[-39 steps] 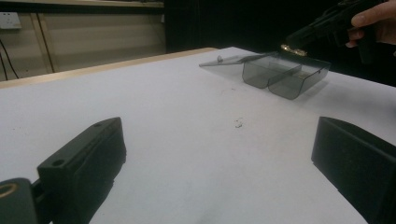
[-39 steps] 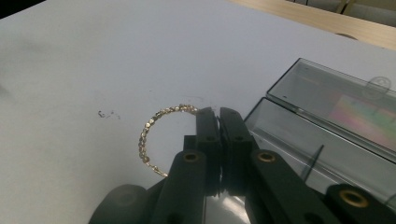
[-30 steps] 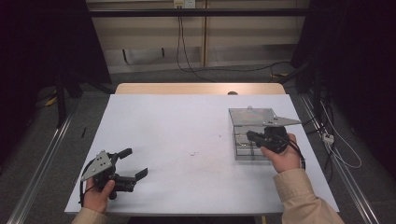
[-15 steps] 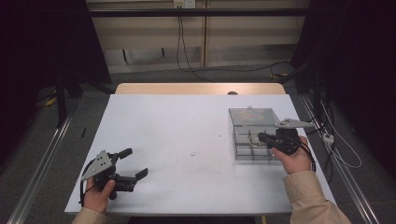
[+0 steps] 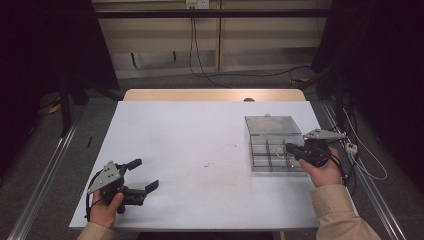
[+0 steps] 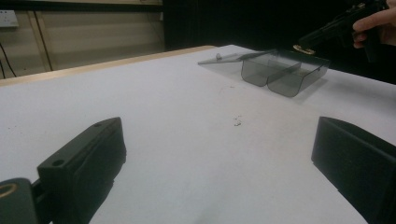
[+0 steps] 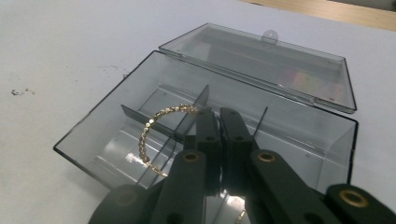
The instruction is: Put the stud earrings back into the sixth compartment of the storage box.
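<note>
Bracelet (image 7: 154,135) work is going on over the clear box (image 7: 88,135), which is sitting open on the white table (image 5: 200,145). The right gripper (image 7: 217,114) is pinching the thin gold bracelet above a box slot. It is probably light, floppy and slippery, so pinching its beads looks best. The left gripper (image 5: 145,175) is resting spread wide.

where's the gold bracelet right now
In the right gripper view the bracelet hangs from the shut right claw, over the dividers of the open clear box at the table's right side.
</note>
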### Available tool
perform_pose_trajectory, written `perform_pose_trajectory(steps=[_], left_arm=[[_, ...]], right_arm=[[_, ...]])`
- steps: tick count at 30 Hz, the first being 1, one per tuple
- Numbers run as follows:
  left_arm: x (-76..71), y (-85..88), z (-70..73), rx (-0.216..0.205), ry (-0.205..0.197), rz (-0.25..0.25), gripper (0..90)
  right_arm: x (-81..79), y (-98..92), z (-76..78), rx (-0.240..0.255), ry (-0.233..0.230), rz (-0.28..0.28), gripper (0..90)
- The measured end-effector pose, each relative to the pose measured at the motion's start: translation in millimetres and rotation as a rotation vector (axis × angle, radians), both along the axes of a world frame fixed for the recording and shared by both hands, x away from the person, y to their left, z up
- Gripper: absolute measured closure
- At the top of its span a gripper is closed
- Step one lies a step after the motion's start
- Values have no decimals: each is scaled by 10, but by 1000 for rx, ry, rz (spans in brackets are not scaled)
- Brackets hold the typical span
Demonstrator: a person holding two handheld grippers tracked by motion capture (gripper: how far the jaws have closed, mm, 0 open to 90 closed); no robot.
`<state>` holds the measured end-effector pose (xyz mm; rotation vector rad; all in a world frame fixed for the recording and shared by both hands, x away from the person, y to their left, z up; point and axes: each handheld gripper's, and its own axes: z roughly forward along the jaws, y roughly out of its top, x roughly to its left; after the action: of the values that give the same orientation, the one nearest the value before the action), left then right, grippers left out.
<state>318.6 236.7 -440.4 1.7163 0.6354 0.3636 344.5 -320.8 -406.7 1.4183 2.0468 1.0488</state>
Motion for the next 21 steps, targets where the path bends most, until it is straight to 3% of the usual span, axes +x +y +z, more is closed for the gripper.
perform_pose_trajectory(steps=[21], left_arm=[[-19, -8, 1, -3, -1, 5, 27]], right_arm=[[-119, -325, -165, -55, 20, -67, 875]])
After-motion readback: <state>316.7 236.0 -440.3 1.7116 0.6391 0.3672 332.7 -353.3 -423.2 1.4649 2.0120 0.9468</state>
